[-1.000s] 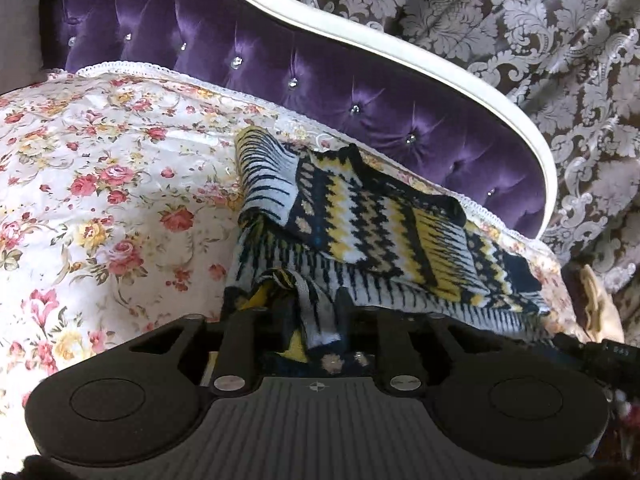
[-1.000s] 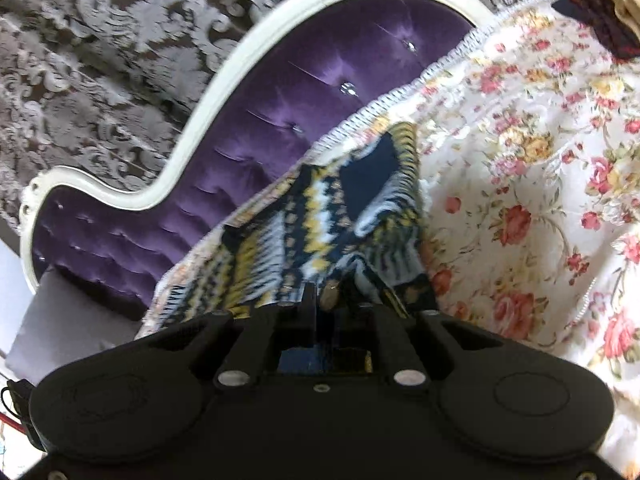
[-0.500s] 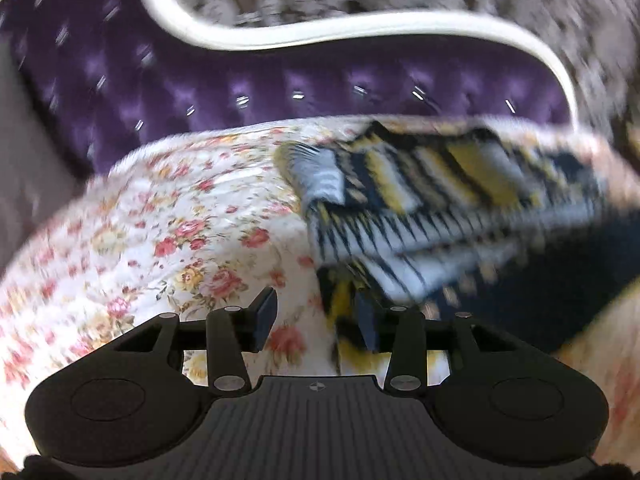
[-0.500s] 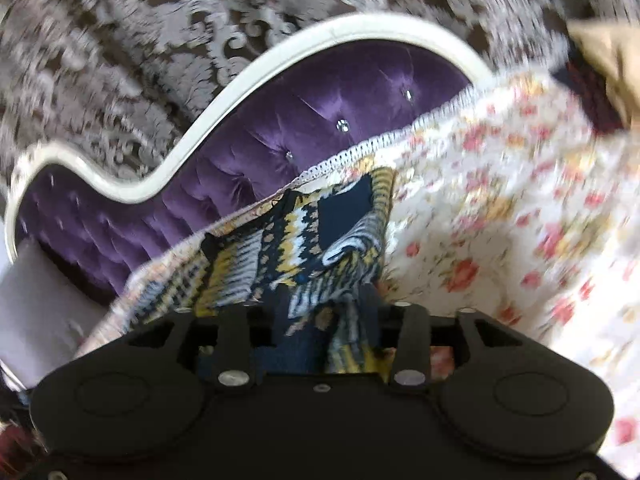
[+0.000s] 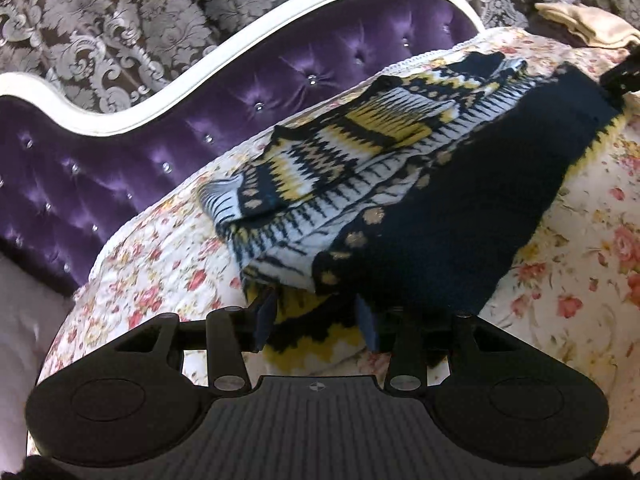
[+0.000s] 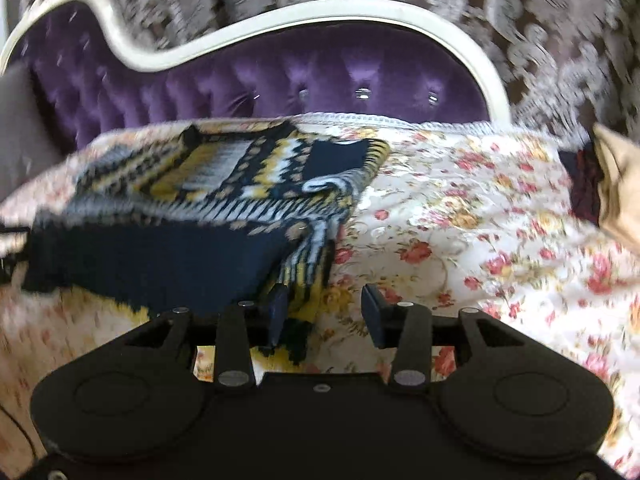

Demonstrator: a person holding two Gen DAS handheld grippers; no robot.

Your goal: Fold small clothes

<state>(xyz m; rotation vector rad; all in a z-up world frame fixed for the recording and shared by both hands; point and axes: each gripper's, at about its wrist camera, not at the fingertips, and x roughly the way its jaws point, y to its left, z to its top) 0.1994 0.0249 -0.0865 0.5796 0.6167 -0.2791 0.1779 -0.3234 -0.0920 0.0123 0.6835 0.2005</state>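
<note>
The left gripper's [image 5: 316, 322] fingers [image 5: 266, 320] stood apart, released, with nothing pinched between them; the near hem of the knitted sweater [image 5: 420, 184] lay on the bed just beyond and partly under the gap, its yellow zigzag edge showing between the two pads without either pad pressing on it. The right gripper's [image 6: 326, 316] fingers [image 6: 278, 312] were likewise spread and let go: the left pad sat against the sweater's [image 6: 224, 208] lower right corner, where a bit of black and yellow hem hung beside it, while the right pad stood over bare bedspread [image 6: 480, 216].

The sweater, navy with yellow, white and black bands, lay on the floral bedspread [image 5: 160, 280] close to the head of the bed. It was folded over itself: a plain navy panel lay across the near part and the patterned part lay behind it, towards the headboard. One striped cuff curled at the sweater's left end in the left wrist view.

Behind the bed rose a purple tufted headboard [image 5: 224, 120] with a curved white frame [image 5: 200, 68], and behind that a grey damask curtain [image 5: 120, 20]. A beige cloth [image 5: 584, 24] lay at the far right edge of the bed. The right wrist view was blurred.
</note>
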